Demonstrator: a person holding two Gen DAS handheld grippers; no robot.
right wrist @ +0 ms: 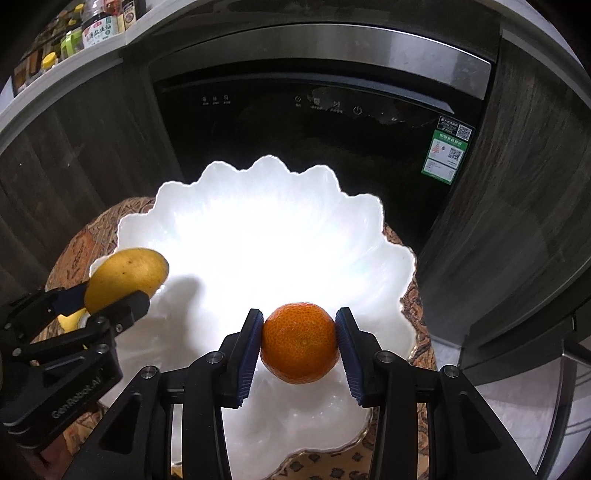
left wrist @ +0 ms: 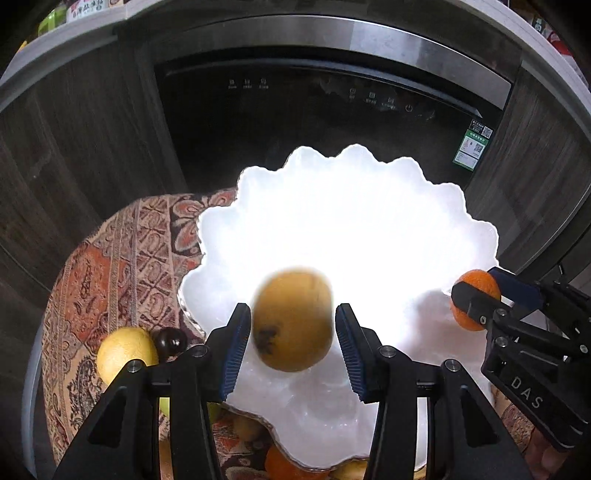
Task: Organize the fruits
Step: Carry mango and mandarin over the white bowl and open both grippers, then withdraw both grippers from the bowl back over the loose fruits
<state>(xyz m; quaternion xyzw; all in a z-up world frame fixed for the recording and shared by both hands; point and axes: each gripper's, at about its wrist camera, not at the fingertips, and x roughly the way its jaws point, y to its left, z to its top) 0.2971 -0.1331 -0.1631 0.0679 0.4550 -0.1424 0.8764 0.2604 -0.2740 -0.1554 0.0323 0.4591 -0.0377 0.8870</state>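
My left gripper is shut on a yellow-brown fruit, which looks blurred, just above the near side of a white scalloped bowl. The right wrist view shows that same fruit between the left gripper's fingers, at the bowl's left rim. My right gripper is shut on an orange mandarin over the bowl's near part. In the left wrist view the mandarin and the right gripper are at the bowl's right edge. The bowl holds no fruit.
The bowl stands on a small round table covered with a patterned cloth. A yellow lemon and a dark round fruit lie left of the bowl, with more fruit by its near rim. Behind stands a black appliance front. Bottles line the counter.
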